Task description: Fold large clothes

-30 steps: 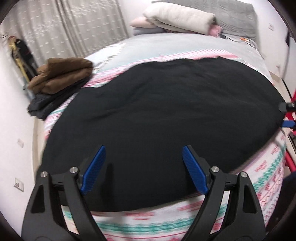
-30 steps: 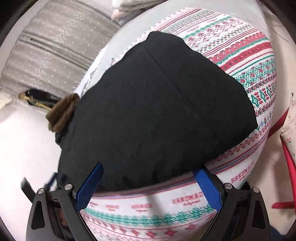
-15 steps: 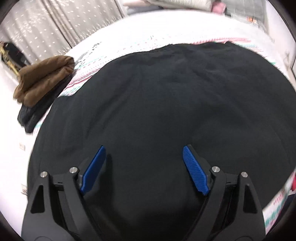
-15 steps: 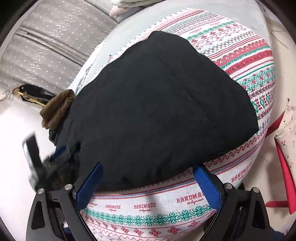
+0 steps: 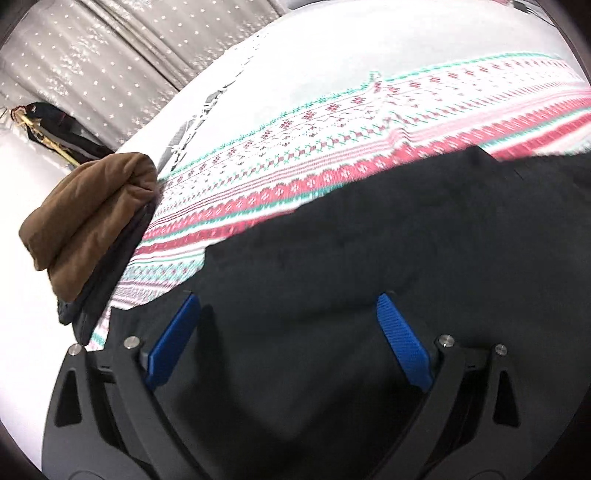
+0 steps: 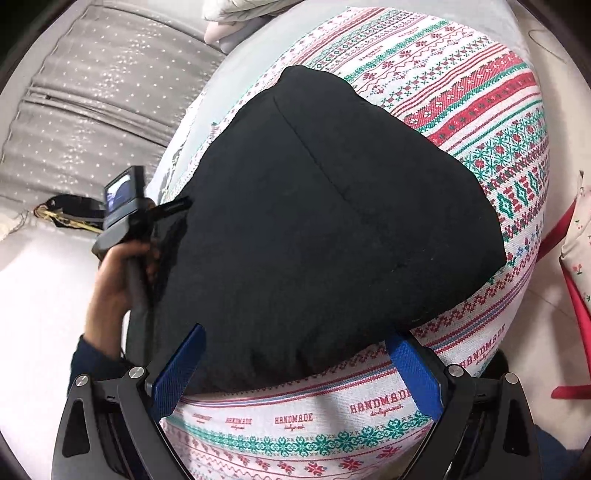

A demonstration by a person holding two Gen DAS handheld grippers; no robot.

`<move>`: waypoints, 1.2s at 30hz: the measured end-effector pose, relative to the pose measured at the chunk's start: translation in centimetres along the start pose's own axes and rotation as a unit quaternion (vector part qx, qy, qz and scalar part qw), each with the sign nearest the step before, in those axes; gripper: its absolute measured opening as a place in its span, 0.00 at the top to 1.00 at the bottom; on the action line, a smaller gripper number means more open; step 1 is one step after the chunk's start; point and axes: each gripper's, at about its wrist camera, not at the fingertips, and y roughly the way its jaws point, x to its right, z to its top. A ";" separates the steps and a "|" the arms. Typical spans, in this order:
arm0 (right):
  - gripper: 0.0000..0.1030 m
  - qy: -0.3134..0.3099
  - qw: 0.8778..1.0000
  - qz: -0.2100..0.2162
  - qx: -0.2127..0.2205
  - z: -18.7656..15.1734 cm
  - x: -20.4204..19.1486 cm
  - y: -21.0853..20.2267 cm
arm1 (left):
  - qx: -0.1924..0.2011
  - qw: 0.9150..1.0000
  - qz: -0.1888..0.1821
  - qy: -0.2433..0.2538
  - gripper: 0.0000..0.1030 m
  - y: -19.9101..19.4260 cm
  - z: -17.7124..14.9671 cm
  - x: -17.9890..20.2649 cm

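Note:
A large black garment lies spread flat on the patterned bedspread. It fills the lower half of the left wrist view. My left gripper is open and sits low over the garment's left part, close to its far-left edge. In the right wrist view the left gripper's body and the hand that holds it show at the garment's left side. My right gripper is open and empty at the garment's near edge by the bed's front.
A folded brown garment lies on a dark folded pile at the bed's left edge. Grey dotted curtains hang behind. Pillows lie at the bed's head. A red frame stands right of the bed.
My left gripper has moved forward and left over the garment, toward its far-left edge and the brown pile. It stays open. My right gripper has hardly moved.

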 end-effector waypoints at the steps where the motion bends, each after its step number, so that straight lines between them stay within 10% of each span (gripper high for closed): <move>1: 0.04 -0.001 1.000 0.001 0.000 0.0 0.0 -0.1 | -0.001 1.000 -0.002 -0.006 0.05 0.5 0.4 0.1; 12: 0.04 0.028 1.000 -0.006 0.012 0.6 0.7 -0.2 | -0.015 0.996 -0.072 -0.051 0.11 -2.1 0.1 -2.7; 16: 0.04 0.031 0.999 -0.011 0.020 0.4 0.3 -0.1 | 0.015 0.989 -0.134 -0.068 0.11 -8.1 -6.0 -4.0; 25: 0.03 0.043 0.997 -0.013 0.059 0.0 -0.8 0.0 | 0.047 0.988 -0.136 -0.048 0.10 -14.7 -22.0 -2.1; 36: 0.05 0.093 0.988 0.021 0.117 -0.1 1.0 0.8 | 0.041 0.981 -0.180 -0.067 0.05 -14.9 -24.4 -3.1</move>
